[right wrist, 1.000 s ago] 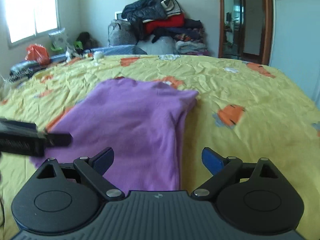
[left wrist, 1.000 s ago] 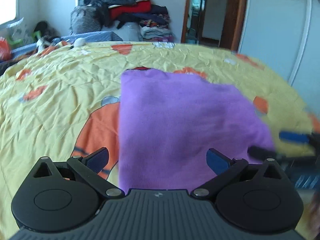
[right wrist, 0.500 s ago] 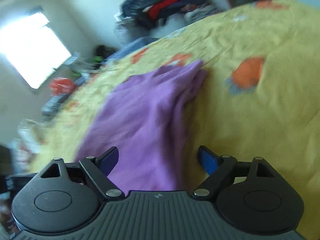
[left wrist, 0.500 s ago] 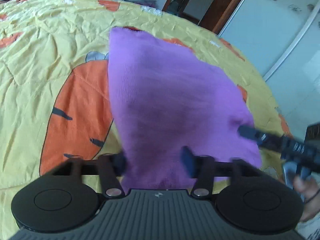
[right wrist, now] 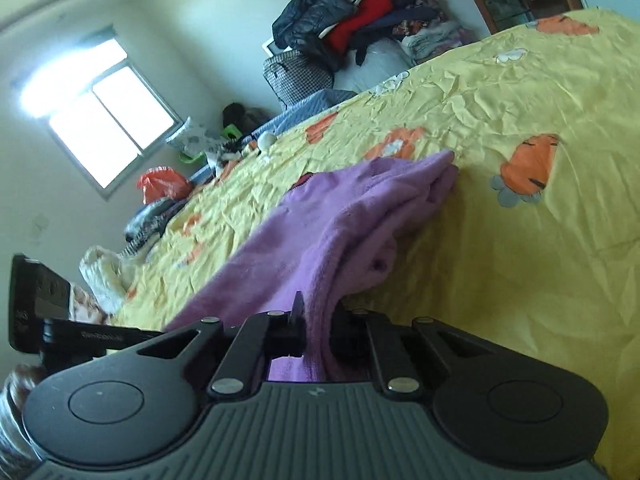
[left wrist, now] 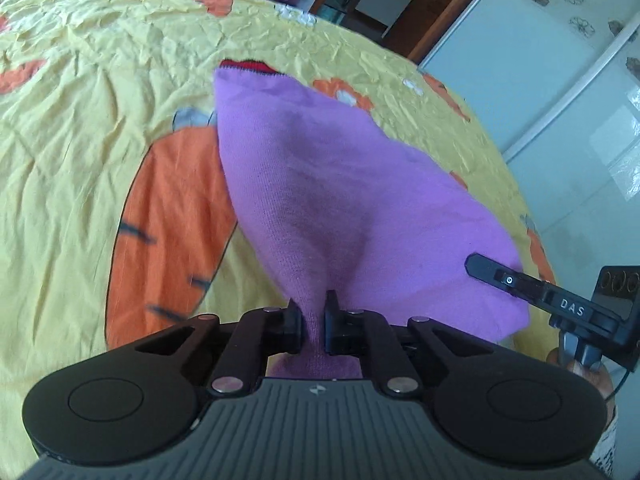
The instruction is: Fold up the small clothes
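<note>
Purple sweater [left wrist: 340, 200] lies on the yellow bed [left wrist: 80, 140], its near edge lifted. The left hand-held gripper [left wrist: 313, 322] is clenched on the near left corner, and the right hand-held gripper [right wrist: 318, 332] is clenched on the near right corner. Each pinch looks small, so I think the soft cloth could slip out if pulled fast, and the loose layers on the right could bunch up. Past the sweater the bed is bare and wide. Far off sits a clothes pile [right wrist: 344, 20].
</note>
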Demonstrator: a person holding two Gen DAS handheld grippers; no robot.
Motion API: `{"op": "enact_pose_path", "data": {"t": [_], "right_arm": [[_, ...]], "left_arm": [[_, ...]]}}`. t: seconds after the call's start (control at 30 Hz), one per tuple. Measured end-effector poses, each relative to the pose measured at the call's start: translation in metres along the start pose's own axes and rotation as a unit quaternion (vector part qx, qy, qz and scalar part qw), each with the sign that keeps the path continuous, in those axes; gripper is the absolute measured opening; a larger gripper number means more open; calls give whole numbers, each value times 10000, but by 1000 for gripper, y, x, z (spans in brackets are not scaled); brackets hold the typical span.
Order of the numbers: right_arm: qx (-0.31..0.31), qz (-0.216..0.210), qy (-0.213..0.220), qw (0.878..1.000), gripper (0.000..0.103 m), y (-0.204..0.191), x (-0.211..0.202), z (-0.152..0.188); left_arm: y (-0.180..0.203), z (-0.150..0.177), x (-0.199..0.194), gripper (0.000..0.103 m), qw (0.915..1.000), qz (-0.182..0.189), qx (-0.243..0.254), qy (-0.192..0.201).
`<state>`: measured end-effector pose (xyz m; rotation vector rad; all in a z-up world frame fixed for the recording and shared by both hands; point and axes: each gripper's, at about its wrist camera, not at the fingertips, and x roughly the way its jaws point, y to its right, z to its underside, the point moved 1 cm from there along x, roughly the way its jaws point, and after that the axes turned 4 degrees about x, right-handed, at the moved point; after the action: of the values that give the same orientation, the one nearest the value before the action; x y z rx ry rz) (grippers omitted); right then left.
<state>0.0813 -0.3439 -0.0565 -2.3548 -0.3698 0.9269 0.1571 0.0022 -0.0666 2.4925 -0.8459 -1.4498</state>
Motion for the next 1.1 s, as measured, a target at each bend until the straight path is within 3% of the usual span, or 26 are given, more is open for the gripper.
{"op": "enact_pose_path", "data": {"t": [0.07,0.13,0.17,0.2,0.27,0.33,0.4,0.5,0.57,0.6,0.63,0.7,0.77,0.83,0.9,0.93,0.97,1.1], "right_arm": [[0,105,-158,9998,9,6,1,12],[-567,571,-240,9965,15,-1,4,26],[-606,727,-283,9951,28,0,4,28],[-657,931,-288,9931,33,-3,2,27],[-1354,1240,247,9827,33,-20,-14,24],[-1709,1320,679,9740,33,-32,-22,14],[-1869,1050,828,9732,29,-40,-16,1],[-2079,948,363,9729,20,-39,24,-12],[-2327,1578,52,9596,16,-27,56,-14],[-2338,1710,-20,9571,16,-15,67,-15],[-2134,1498,65,9654,16,-6,67,-19],[-1842,1431,-4,9724,17,-4,60,-25],[-1905,1636,85,9679,20,-15,46,-20],[-1689,1747,164,9699,32,-26,26,-10],[-1615,1674,149,9725,70,-36,6,10],[-1616,1701,209,9719,79,-40,-2,20],[-1589,1746,251,9714,84,-43,-10,33],[-1579,1945,73,9681,83,-43,-35,80]], "left_arm": [[-2,16,6,11,9998,-152,70,-88],[-2,26,10,30,9983,-481,268,-172],[-1,28,5,36,9973,-645,343,-74],[5,28,-3,47,9950,-885,452,22],[19,26,-23,56,9886,-1248,675,495],[36,24,-34,57,9824,-1399,848,906],[49,21,-27,57,9820,-1300,939,996],[57,18,12,55,9809,-1457,1078,707],[51,21,36,55,9800,-1590,1077,518],[50,22,38,55,9782,-1619,1115,669],[51,24,37,55,9776,-1646,1127,669],[53,25,33,64,9787,-1629,1101,596],[56,26,27,77,9778,-1684,1063,643],[61,31,20,84,9737,-1856,1078,765],[62,35,15,86,9737,-1881,1016,783],[61,38,14,86,9734,-1920,985,773],[61,41,12,87,9727,-1967,954,785],[58,57,8,91,9716,-2039,953,733]]}}
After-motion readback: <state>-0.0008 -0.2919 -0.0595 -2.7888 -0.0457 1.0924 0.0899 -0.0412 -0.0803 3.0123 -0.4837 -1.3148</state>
